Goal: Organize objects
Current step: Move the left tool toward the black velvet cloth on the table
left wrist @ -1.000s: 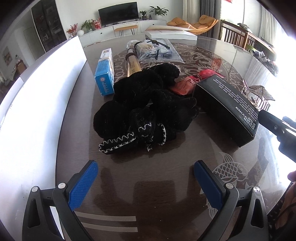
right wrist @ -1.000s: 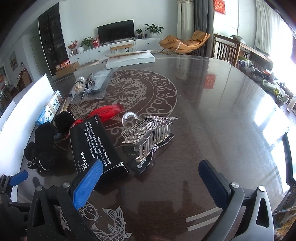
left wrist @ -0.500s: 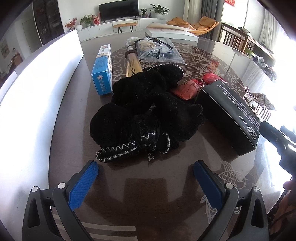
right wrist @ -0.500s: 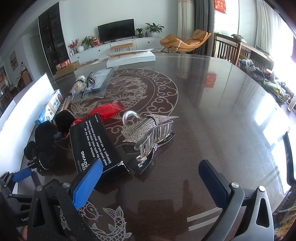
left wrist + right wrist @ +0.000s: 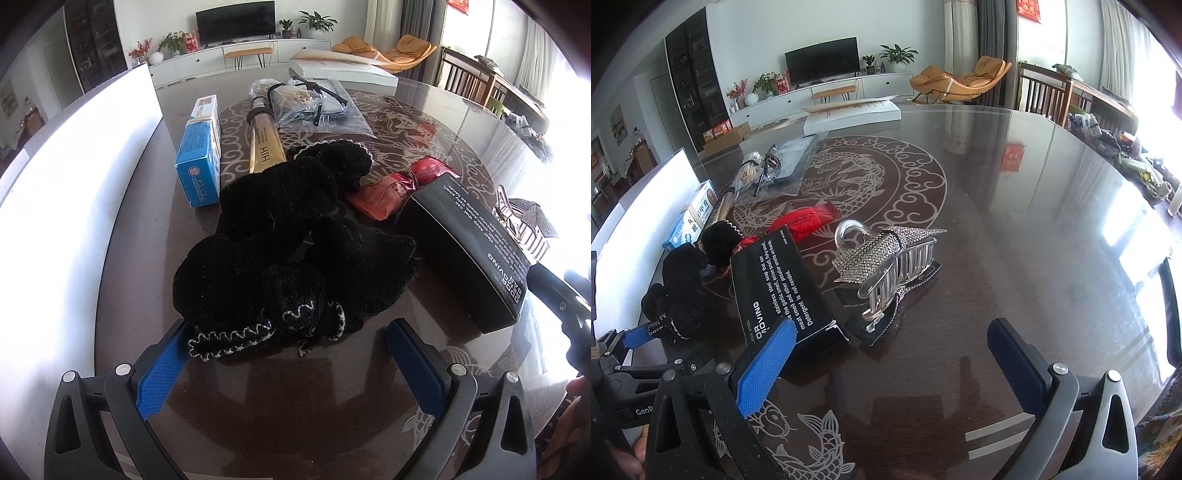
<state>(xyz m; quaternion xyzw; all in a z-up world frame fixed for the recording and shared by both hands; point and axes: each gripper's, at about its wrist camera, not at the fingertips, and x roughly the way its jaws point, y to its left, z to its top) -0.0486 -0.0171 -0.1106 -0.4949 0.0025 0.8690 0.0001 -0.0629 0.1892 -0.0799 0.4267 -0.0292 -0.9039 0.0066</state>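
Note:
A pile of black knitted gloves [image 5: 291, 243] lies on the dark glass table [image 5: 280, 406]. My left gripper [image 5: 286, 354] is open, its blue pads on either side of the gloves' near edge. To the right lies a black box [image 5: 469, 240] with white text, also in the right wrist view [image 5: 779, 284]. My right gripper [image 5: 890, 354] is open and empty, in front of the black box and a rhinestone hair claw clip [image 5: 886, 262].
A blue box [image 5: 199, 155], a gold tube [image 5: 264, 144], red snack packets [image 5: 391, 188] and a clear bag with glasses [image 5: 317, 107] lie beyond the gloves. A white panel [image 5: 66, 192] runs along the table's left side. A white flat box [image 5: 849, 110] sits at the far edge.
My left gripper has moved forward to the gloves, so its pads now flank their near edge. The right gripper has barely moved.

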